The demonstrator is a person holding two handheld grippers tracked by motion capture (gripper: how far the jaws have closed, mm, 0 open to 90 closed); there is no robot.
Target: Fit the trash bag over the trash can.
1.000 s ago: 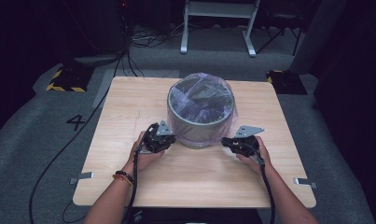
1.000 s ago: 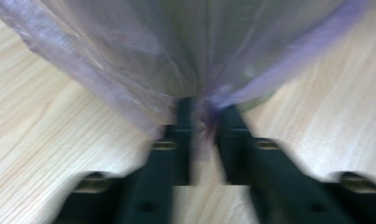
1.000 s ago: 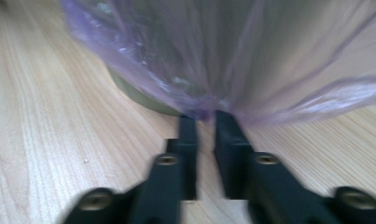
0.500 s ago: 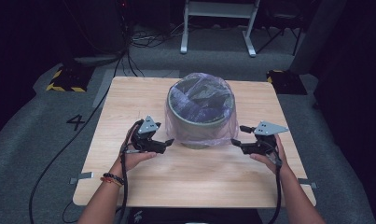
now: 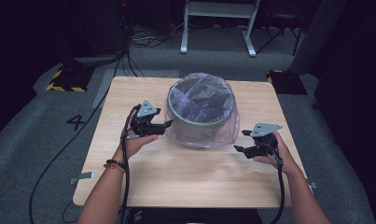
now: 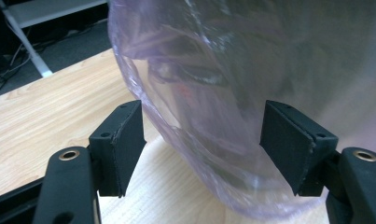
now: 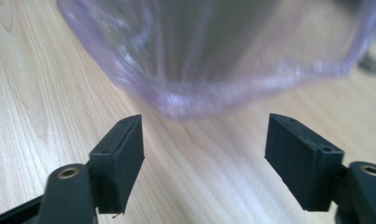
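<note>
Table (image 5: 143,177): carrying a bagged grey bin (image 5: 200,114), standing on grey carpet (image 5: 31,154).
Left tool (image 5: 166,125): released, closing slightly, straddling bag film.
Right tool (image 5: 239,142): released, opening, holding nothing.

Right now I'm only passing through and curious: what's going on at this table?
A person with a gripper in each hand is fitting a thin purple plastic bag over a grey bin on the wooden table. The bag is draped down the bin's sides. The left gripper sits at the bag's edge, its jaws just opened with film loose between them. The right gripper, jaws just opened and empty, is off to the side.
</note>
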